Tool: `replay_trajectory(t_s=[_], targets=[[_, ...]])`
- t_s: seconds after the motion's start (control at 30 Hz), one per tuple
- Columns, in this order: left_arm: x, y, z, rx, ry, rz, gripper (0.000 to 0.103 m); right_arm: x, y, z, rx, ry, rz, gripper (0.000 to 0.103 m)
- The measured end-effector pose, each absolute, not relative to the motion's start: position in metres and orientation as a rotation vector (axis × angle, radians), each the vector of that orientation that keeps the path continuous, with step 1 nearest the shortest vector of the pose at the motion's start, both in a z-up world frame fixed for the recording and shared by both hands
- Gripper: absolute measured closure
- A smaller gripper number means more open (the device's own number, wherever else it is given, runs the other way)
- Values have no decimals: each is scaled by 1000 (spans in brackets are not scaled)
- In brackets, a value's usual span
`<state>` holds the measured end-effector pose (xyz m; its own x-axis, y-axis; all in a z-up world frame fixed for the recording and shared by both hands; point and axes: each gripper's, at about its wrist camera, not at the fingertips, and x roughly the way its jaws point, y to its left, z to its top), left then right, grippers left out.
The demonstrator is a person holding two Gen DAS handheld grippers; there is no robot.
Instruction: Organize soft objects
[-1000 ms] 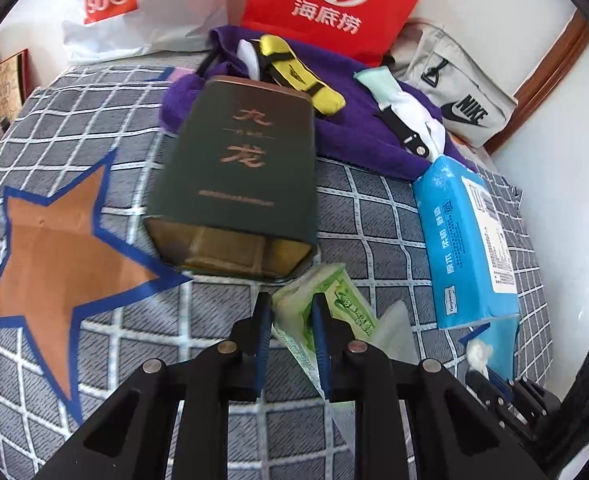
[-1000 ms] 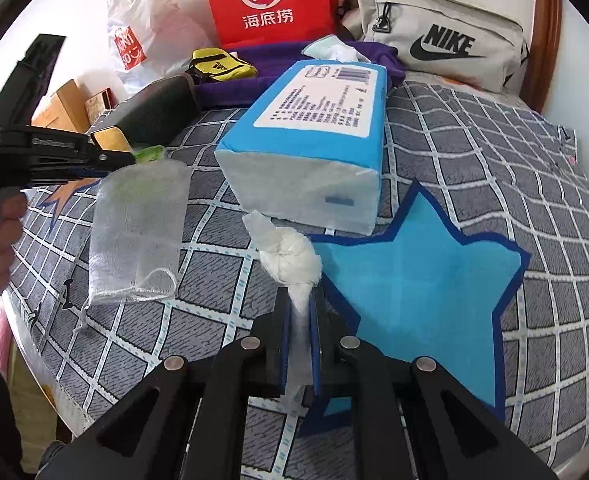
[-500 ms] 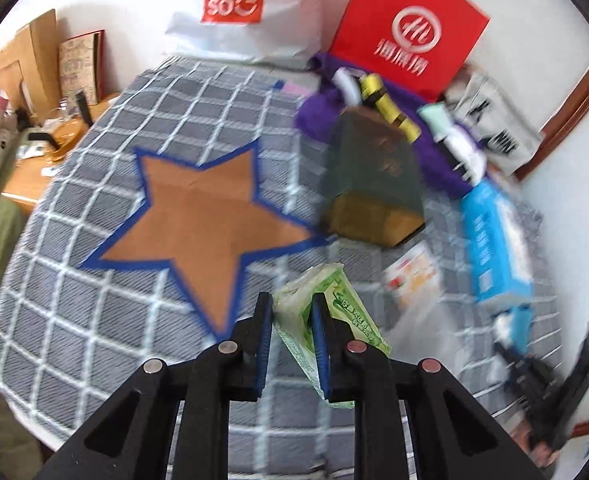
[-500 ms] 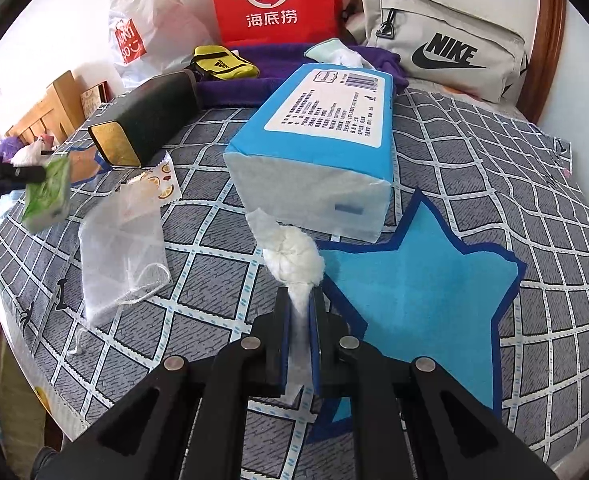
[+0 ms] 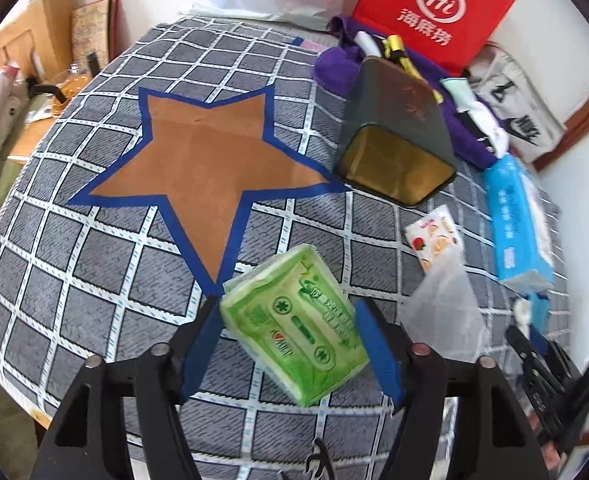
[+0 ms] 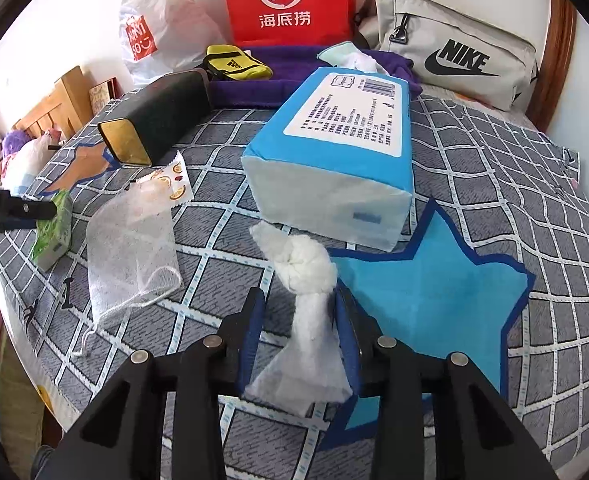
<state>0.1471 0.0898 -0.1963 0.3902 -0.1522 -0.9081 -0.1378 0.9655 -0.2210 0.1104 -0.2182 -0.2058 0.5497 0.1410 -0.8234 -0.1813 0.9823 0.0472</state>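
Compared with half a second earlier, the left gripper (image 5: 290, 340) was seen with its jaws spread wide where they had been clamped on the green tissue pack (image 5: 294, 328). The pack was found loose between the blue pads, tilted, its long axis running from upper left to lower right in the left wrist view, with its printed face turned up toward the camera. Whether it was touching the bed (image 5: 94, 264) or in mid-air could not be told. It was located just below the lower point of the brown star (image 5: 210, 172), near the bed's front edge.

The right gripper (image 6: 298, 344) was likewise seen opened wide where it had been pinched on the knotted white tissue (image 6: 308, 300). The tissue was left standing between the pads, leaning against the right-hand one, its long axis pointing away from the camera with the knot at the far end and the loose tail spread toward the gripper. It was placed at the left edge of the blue star (image 6: 434, 300), just in front of the blue tissue package (image 6: 334, 160).

A mesh bag (image 6: 130, 232) and a fruit-printed sachet (image 6: 172, 180) were noted lying between the two grippers, with the dark green box (image 5: 398, 140) behind them.
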Motion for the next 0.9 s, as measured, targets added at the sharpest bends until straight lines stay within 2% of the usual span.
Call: replay_trajectory(t_s=[0.07,0.13,0.23,0.3,0.37,0.53,0.9], targets=[[149,84,-202,-262,1185,13,23,113,-216,-207,-62,965,181,69],[152,76,-208,-226,1203,47,22,113,-213,-207,-100,948,159,82],[153,67,-207,-176,1180,55,21,112,-213,-207,-98,945,168,85],[153,68,-206,-187,1166,69,26,109,-214,-204,-89,945,185,86],[152,71,-203,-194,1152,66,40,104,-216,-199,-82,938,202,86],[150,81,-198,-286,1143,23,41,97,-224,-181,-13,924,251,86],[144,76,-168,-249,1080,12,41,98,-236,-147,40,890,224,86]])
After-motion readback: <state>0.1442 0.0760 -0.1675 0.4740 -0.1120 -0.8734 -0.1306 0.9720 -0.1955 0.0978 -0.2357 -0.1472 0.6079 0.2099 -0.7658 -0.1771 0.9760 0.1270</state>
